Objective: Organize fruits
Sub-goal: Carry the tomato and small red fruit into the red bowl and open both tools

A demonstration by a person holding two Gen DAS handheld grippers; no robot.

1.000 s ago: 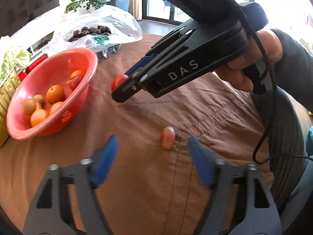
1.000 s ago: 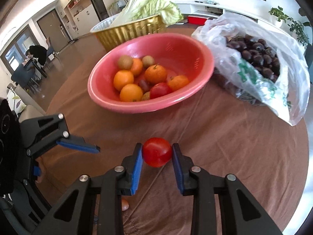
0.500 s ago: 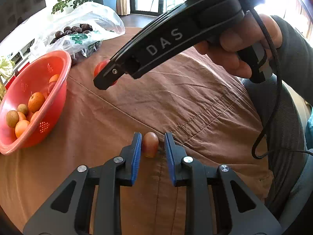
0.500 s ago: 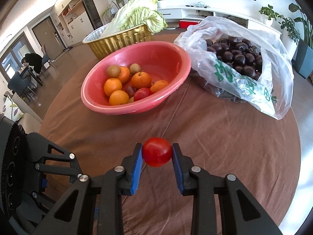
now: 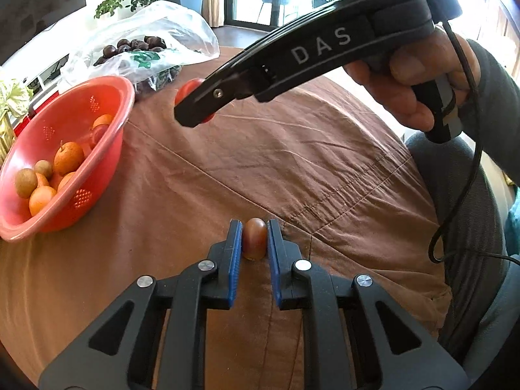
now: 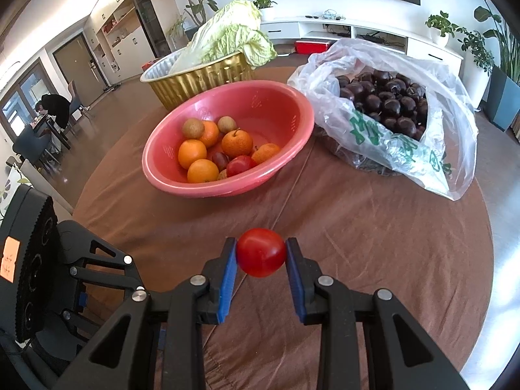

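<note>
My left gripper (image 5: pixel 254 239) is shut on a small brownish-red oval fruit (image 5: pixel 255 238) that rests on the brown tablecloth. My right gripper (image 6: pixel 261 255) is shut on a round red tomato (image 6: pixel 261 252), held above the cloth in front of the pink bowl (image 6: pixel 294 144). In the left wrist view the right gripper (image 5: pixel 195 110) hangs over the table to the right of the pink bowl (image 5: pixel 117 97), the tomato (image 5: pixel 188 88) partly hidden behind its finger. The bowl holds several oranges, brown fruits and red fruits.
A clear plastic bag of dark cherries (image 6: pixel 386 104) lies to the right of the bowl. A gold tray with a cabbage (image 6: pixel 234 39) stands behind it. A hand (image 5: pixel 412 87) and grey sleeve hold the right gripper. The left gripper's body (image 6: pixel 35 269) sits low left.
My left gripper's jaws closed from wide apart onto the small oval fruit. The right gripper, with the tomato, drifted a little and the bowl now sits farther off in its view.
</note>
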